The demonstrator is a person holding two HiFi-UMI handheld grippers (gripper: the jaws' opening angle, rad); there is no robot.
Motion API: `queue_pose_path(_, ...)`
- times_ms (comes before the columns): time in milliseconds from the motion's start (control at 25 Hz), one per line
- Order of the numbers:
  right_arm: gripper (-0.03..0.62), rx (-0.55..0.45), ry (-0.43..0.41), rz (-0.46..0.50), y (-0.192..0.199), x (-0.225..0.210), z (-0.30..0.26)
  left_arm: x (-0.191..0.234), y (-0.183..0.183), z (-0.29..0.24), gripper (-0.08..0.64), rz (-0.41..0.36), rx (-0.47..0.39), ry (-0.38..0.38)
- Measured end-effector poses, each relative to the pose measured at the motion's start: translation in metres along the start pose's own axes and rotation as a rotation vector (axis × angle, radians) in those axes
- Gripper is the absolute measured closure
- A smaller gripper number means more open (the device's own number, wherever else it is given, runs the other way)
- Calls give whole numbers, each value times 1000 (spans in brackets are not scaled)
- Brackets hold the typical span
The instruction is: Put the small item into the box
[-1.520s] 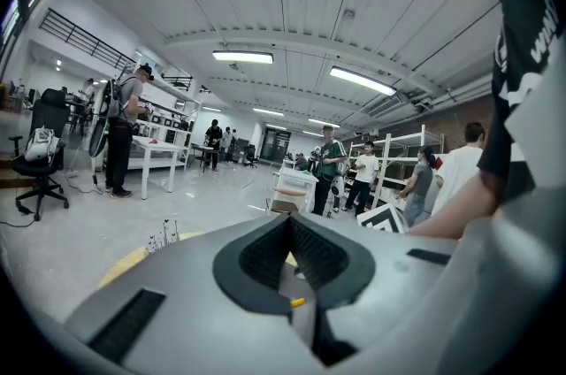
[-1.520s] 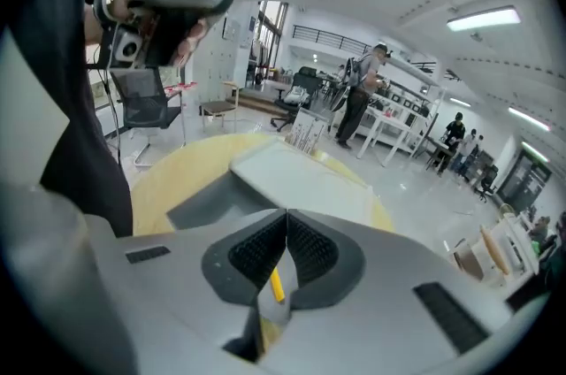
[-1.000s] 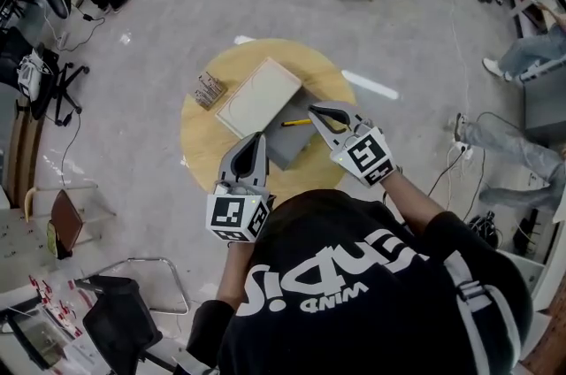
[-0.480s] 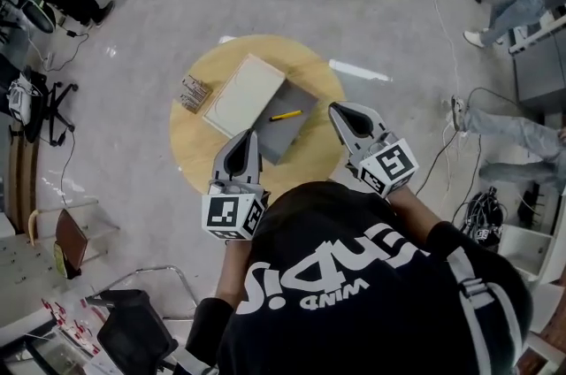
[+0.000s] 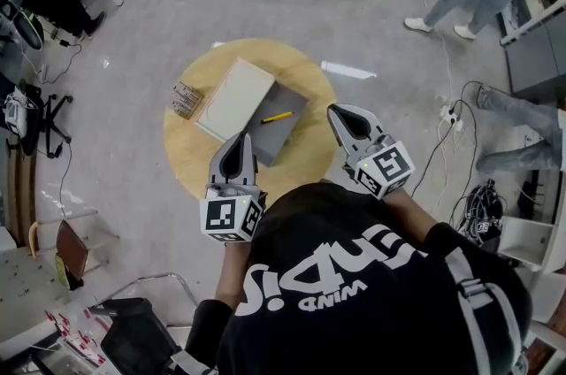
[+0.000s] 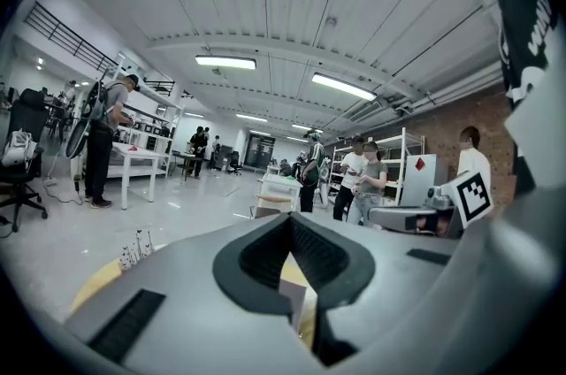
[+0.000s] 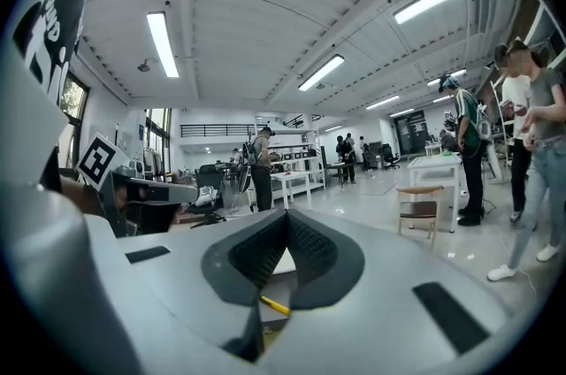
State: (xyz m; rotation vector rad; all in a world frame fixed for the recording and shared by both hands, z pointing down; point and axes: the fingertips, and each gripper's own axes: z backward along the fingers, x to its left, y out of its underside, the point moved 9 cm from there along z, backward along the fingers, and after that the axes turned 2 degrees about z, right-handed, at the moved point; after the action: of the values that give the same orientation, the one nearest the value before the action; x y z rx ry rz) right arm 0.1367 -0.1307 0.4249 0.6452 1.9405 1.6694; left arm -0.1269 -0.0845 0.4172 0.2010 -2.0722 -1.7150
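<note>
Your left tongs (image 5: 239,141) and right tongs (image 5: 339,112) are closed, empty. The yellow item (image 5: 276,117) lies in the box (image 5: 276,141), so placing looks done; perhaps shut the lid (image 5: 234,97).

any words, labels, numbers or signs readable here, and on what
"WIND", upside down, on the person's black shirt.
Larger white print beside it: too stylised to read.
Cubes on left gripper and right gripper: square markers, no words.
Small brown item: too small to read.
</note>
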Motion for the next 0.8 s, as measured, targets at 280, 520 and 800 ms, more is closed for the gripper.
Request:
queue_pose_path(280,589,12,1,17,1,3,6,-4,1,3,551,3,-1,-2)
queue_pose_path(520,589,13,4,13,2,5,10,-8,3,6,551,3,2,8)
queue_pose_path(800,589,13,3,30,3,6,15,-12,5,6,551,1,3,16)
